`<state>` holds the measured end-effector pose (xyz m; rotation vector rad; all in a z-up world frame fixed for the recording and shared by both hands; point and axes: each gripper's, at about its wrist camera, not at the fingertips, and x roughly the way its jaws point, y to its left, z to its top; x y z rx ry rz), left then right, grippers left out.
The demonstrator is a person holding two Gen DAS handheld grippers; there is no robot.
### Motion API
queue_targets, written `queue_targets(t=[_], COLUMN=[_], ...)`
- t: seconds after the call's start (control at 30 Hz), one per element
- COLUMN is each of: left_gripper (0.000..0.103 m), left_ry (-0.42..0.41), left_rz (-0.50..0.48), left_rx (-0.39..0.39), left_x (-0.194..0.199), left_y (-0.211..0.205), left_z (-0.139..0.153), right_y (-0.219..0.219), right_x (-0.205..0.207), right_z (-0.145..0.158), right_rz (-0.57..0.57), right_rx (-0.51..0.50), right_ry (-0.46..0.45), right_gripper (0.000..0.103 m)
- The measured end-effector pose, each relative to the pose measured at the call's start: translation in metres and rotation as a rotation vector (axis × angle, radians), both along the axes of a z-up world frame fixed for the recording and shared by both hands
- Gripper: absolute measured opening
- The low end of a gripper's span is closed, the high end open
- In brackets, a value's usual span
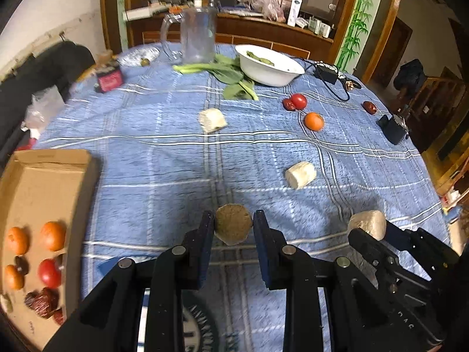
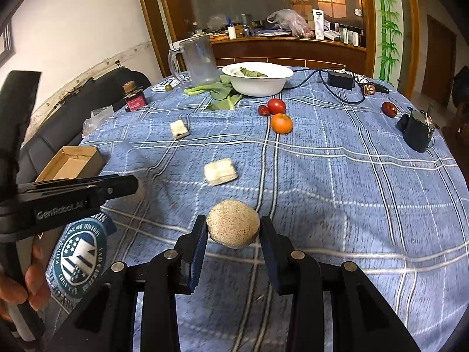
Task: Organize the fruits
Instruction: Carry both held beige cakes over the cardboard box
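Pinching a round tan chunk point(image 1: 233, 226) between its pads, the left gripper point(image 1: 233, 228) holds it just above the blue checked tablecloth point(image 1: 164, 176) — the piece sits squarely between both fingertips. Beside it, the right gripper point(image 2: 233, 231) clamps a second, paler speckled chunk point(image 2: 233, 224) the same way, its jaws pressed against either side. To the left lies an open cardboard box point(image 1: 49, 161) containing oranges point(image 1: 52, 236), a tomato point(image 1: 49, 273) and dark red dates point(image 1: 42, 303). Out on the cloth, well apart from the box, sit another tomato point(image 1: 299, 101) touching a date point(image 1: 289, 105), a lone orange point(image 1: 314, 121) near them, a date point(image 1: 370, 107) off to the right, and two white cut pieces point(image 1: 212, 120) — one mid-table, one nearer the grippers. A white bowl point(image 1: 268, 69), leafy greens point(image 1: 228, 73) and a clear pitcher point(image 1: 196, 36) stand at the far side
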<state>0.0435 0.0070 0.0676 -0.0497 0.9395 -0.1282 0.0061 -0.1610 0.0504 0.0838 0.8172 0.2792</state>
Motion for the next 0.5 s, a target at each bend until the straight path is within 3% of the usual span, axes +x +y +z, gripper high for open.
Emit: queue_targets(t=[0.5], left_gripper=[0.026], left_ry=[-0.065], left_rz=[0.05], left_rx=[0.042], left_x=[-0.046], left_y=[0.043], left_z=[0.015], right_y=[0.064], right_x=[-0.028], right_z=[0.001], right_rz=[0.06], right_rx=[-0.021], right_ry=[0.009], right_gripper=[0.039])
